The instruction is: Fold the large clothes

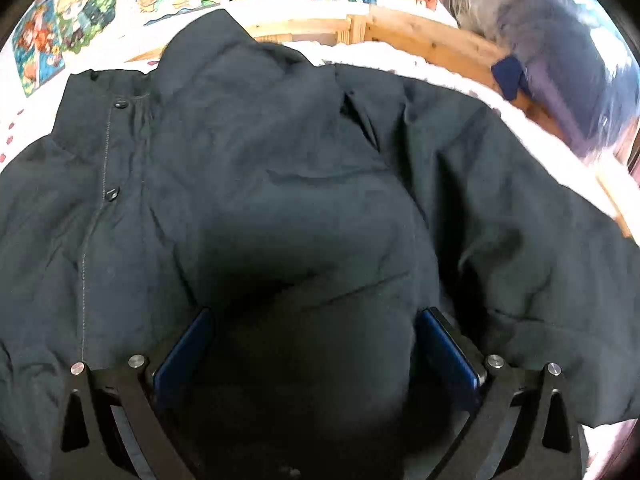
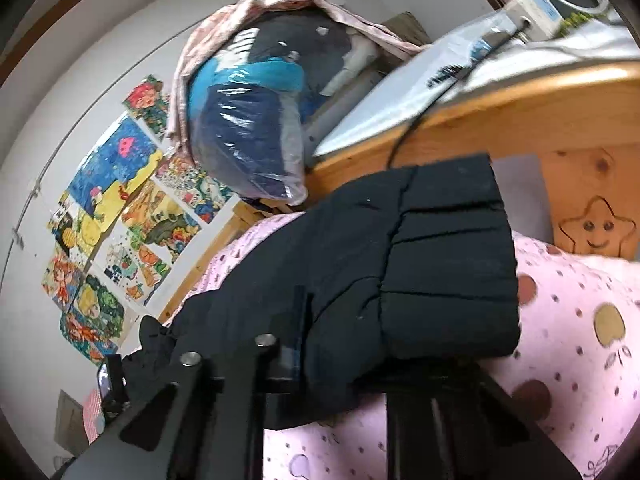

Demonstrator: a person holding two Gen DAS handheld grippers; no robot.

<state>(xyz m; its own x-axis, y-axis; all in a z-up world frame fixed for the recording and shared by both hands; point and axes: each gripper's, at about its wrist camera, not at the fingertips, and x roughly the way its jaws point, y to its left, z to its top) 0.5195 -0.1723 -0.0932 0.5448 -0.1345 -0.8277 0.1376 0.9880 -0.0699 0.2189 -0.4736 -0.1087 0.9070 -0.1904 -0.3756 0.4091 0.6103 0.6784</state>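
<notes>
A big dark padded jacket (image 1: 280,184) lies spread over the bed (image 2: 568,320), on a pink spotted cover, and it fills nearly all of the left wrist view. The left gripper (image 1: 312,344) sits low over the near part of the jacket with its two blue-padded fingers (image 1: 184,352) spread wide, one on each side of a puffed mound of fabric that bulges up between them; the pads lie just beside the cloth, but they are not clenched on it. To the left of that mound runs the front placket with its row of dark snap buttons (image 1: 112,193), and at the far side the collar rises against the wooden bed frame (image 1: 400,32). In the right wrist view a quilted end of the jacket (image 2: 420,272) is draped across the right gripper (image 2: 360,376), and the fabric covers its fingers so fully that I cannot tell whether they are clamped on it or released. That quilted end hangs over the pink cover, near the wooden headboard with a carved smiling star (image 2: 596,226). Farther off, on the left, colourful drawings (image 2: 120,216) are stuck to the white wall, and a clear plastic bag of clothes (image 2: 248,136) rests at the far corner of the bed frame under a pinkish cloth.
</notes>
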